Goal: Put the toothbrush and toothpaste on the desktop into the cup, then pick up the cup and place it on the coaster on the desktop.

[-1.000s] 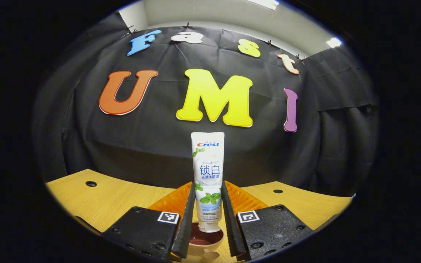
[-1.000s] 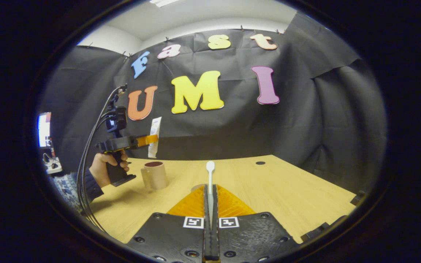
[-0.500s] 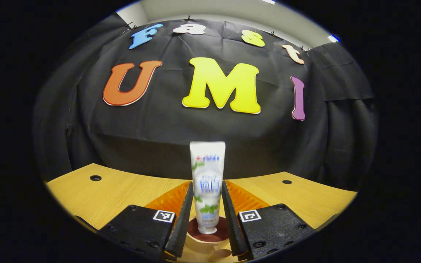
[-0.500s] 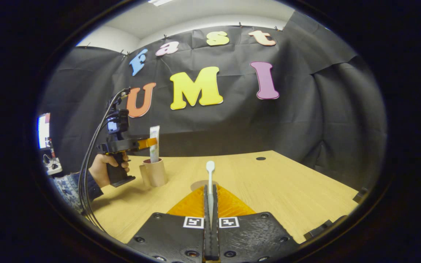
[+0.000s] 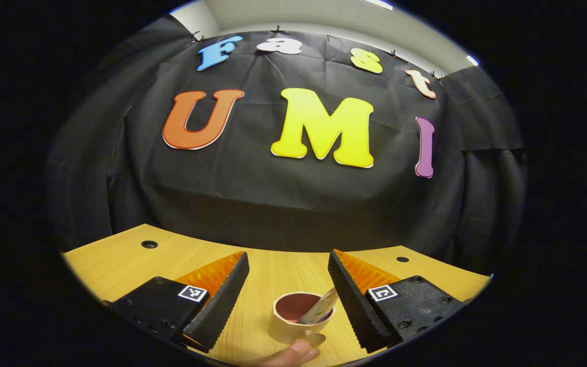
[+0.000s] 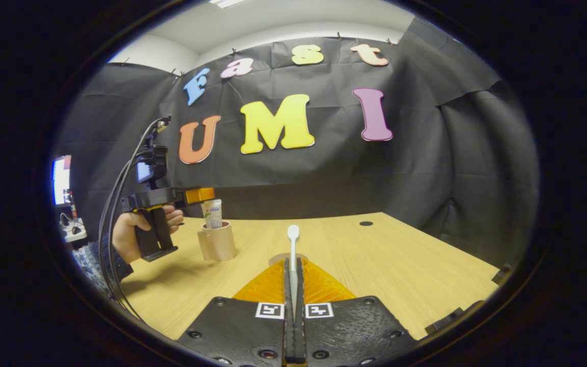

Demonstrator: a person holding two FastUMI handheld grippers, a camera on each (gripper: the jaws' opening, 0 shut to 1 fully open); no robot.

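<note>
Pale wood-grain surface point(image 5: 273, 265), matt and smooth. The cup point(image 5: 293, 321) looks like matt ceramic, the toothpaste point(image 6: 212, 213) glossy plastic, the toothbrush point(image 6: 292, 250) smooth white plastic.

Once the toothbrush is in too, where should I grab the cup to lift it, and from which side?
Grip the cup across its body below the rim, coming in level from the side away from its handle. It stands upright, and the toothpaste sticks out the top, so a grasp from above would likely hit it.
</note>
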